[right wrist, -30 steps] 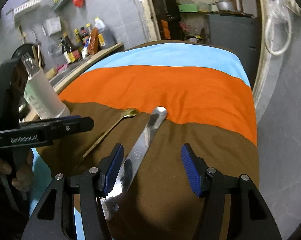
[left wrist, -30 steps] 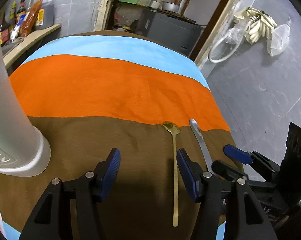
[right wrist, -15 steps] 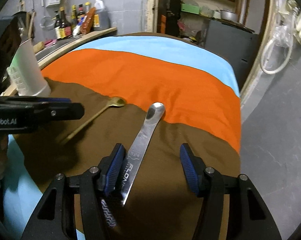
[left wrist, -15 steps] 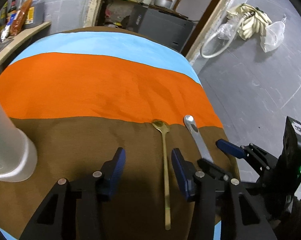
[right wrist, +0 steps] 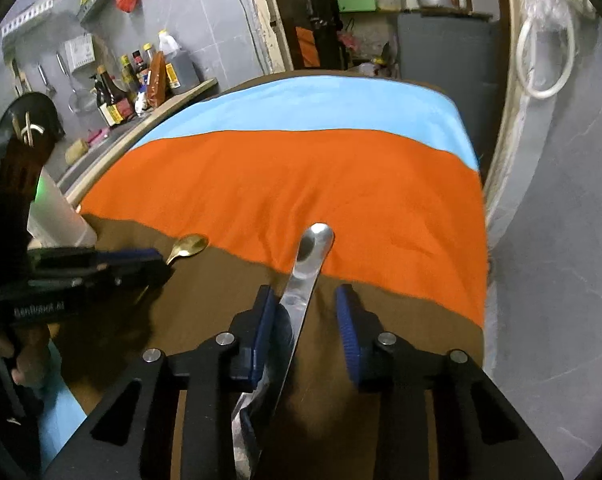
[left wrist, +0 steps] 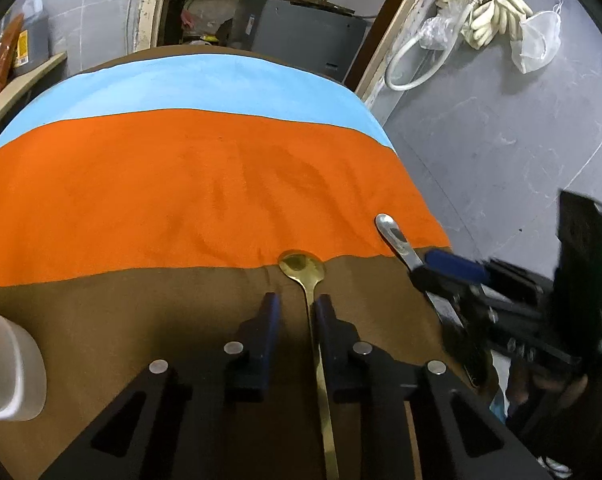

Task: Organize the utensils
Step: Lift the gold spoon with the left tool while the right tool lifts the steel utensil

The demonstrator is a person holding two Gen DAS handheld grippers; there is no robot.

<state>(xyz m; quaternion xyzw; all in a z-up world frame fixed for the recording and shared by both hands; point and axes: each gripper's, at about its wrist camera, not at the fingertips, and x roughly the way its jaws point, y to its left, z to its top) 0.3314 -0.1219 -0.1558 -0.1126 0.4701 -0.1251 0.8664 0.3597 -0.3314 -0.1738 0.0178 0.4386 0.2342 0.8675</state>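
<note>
Early in task: both utensils lying flat on surface [left wrist: 141, 320] under striped cloth [left wrist: 189, 184], none yet in white holder [left wrist: 9, 376] at near-left edge of cloth, so both pickups and both drops judged still to do. Gold spoon [left wrist: 303, 268] with bowl right on orange/brown seam of cloth, handle running back between jaws of left gripper [left wrist: 295, 312]; jaws closing, narrow gap, right pad seemingly at handle, left pad clear of it, not clamped yet. Silver utensil [right wrist: 313, 256] lying right of gold spoon, rounded end on orange band of cloth, handle back over brown band; right gripper [right wrist: 307, 320] jaws closing, half-wide, left pad at handle edge, right pad well clear, no grip yet. Holder contents hidden, cannot tell. Next likely: finish both pinches, lift, carry to holder left of spoon
</note>
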